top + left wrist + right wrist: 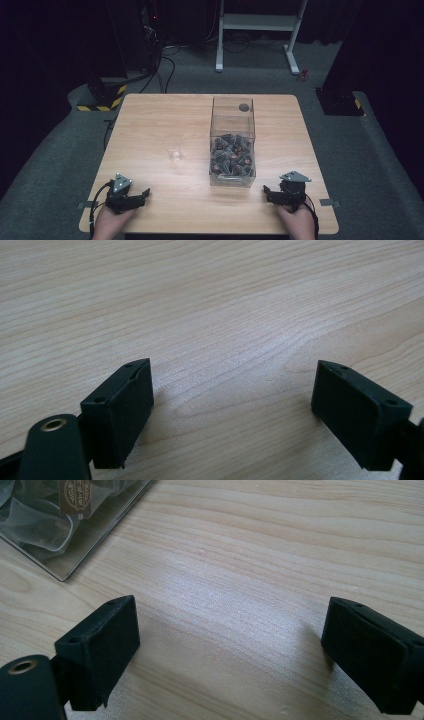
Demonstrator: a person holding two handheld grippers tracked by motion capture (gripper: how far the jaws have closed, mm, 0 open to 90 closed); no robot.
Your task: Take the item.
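From my remote seat I saw a pale wood-grain table (165, 125) set on grey carpet (45, 165) in a dark room, with a white desk frame (260, 30) and black-and-yellow striped stand feet behind it. Both claws rested at the near edge — the left gripper (142, 192) and the right gripper (266, 190) each spread wide and grasping nothing, bare wood between the jaws. The clear box (232, 120) of wrapped pieces stood right of centre — near the right gripper, well apart from the left.
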